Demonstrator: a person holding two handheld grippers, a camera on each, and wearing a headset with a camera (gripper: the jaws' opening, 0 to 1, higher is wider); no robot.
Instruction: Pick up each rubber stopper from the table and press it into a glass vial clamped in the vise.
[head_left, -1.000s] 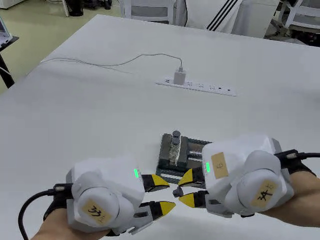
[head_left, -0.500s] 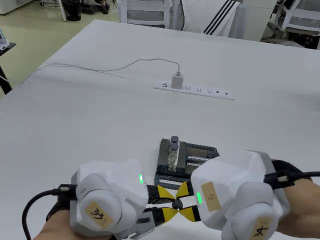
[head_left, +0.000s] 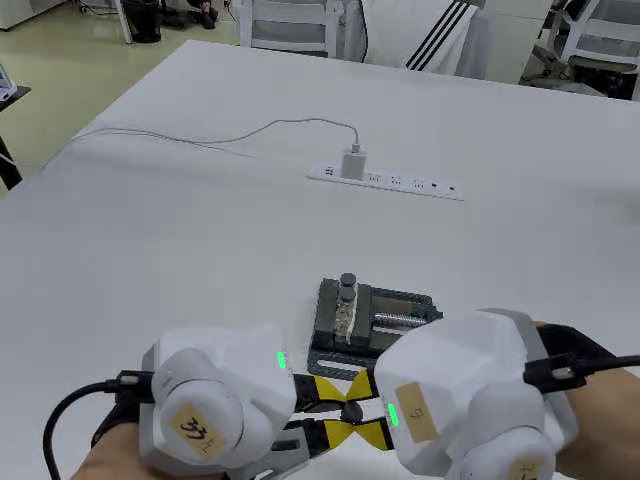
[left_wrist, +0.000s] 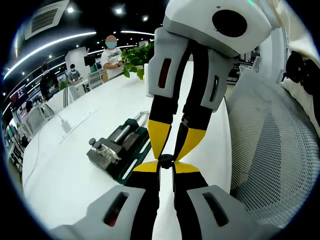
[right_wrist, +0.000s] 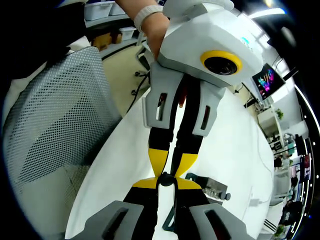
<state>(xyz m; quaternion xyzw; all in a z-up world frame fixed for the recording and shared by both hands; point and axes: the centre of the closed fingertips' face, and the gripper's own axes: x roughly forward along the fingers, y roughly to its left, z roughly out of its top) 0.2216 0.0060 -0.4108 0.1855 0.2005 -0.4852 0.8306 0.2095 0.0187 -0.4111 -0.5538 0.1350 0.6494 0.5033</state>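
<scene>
A small dark rubber stopper (head_left: 350, 411) hangs just above the table's near edge, pinched between both grippers, which meet tip to tip. My left gripper (head_left: 340, 410) comes in from the left, and its yellow tips close on the stopper (left_wrist: 165, 160). From the right, my right gripper (head_left: 359, 411) is shut on the same stopper (right_wrist: 165, 179). Just beyond them the dark vise (head_left: 386, 322) clamps an upright glass vial (head_left: 346, 310) with a dark stopper (head_left: 347, 281) in its mouth. The vise (left_wrist: 125, 145) lies left of my left gripper (left_wrist: 165, 166). My right gripper (right_wrist: 165, 183) has the vise (right_wrist: 210, 189) to its right.
A white power strip (head_left: 400, 182) with a plugged charger (head_left: 353, 161) and a thin cable (head_left: 200, 138) lies farther back on the white table (head_left: 180, 230). Chairs stand past the far edge. A mesh chair (left_wrist: 270, 145) is beside me. A person (left_wrist: 111, 52) stands far off.
One second ago the grippers were apart, with the right holding the stopper and the left open. They have come together, and the left has closed on the stopper too. The head camera shifted.
</scene>
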